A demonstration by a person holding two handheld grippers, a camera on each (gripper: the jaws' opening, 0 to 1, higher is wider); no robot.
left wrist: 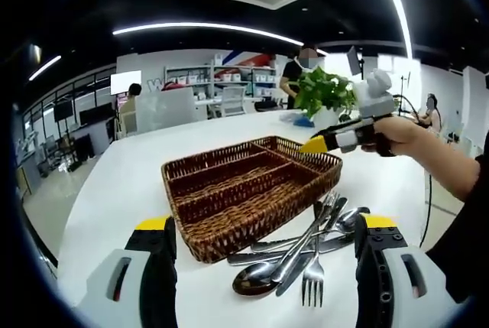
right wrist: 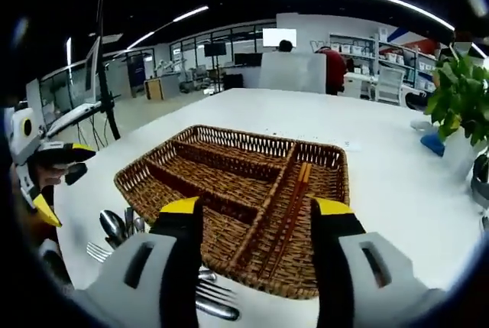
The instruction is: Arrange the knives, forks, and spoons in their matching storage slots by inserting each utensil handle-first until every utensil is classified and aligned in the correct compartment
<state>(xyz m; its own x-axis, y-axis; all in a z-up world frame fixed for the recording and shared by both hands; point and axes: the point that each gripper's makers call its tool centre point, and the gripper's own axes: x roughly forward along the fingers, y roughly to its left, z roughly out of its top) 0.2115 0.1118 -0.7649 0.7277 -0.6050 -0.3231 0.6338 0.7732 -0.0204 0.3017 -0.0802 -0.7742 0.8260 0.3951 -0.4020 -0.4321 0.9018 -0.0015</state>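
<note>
A brown wicker tray with several long slots lies on the white table. A pile of spoons, forks and knives lies loose on the table against the tray's near right corner. My left gripper is open just short of the tray and the pile, holding nothing. My right gripper, held in a hand, hovers over the tray's far right corner. In the right gripper view the right gripper is open above the tray. A pair of reddish chopsticks lies in one slot. The utensil pile and the open left gripper are at the left.
A potted green plant stands behind the tray, seen again in the right gripper view as the plant beside a blue object. People, desks and shelves are far behind the table. The table's left edge drops to the floor.
</note>
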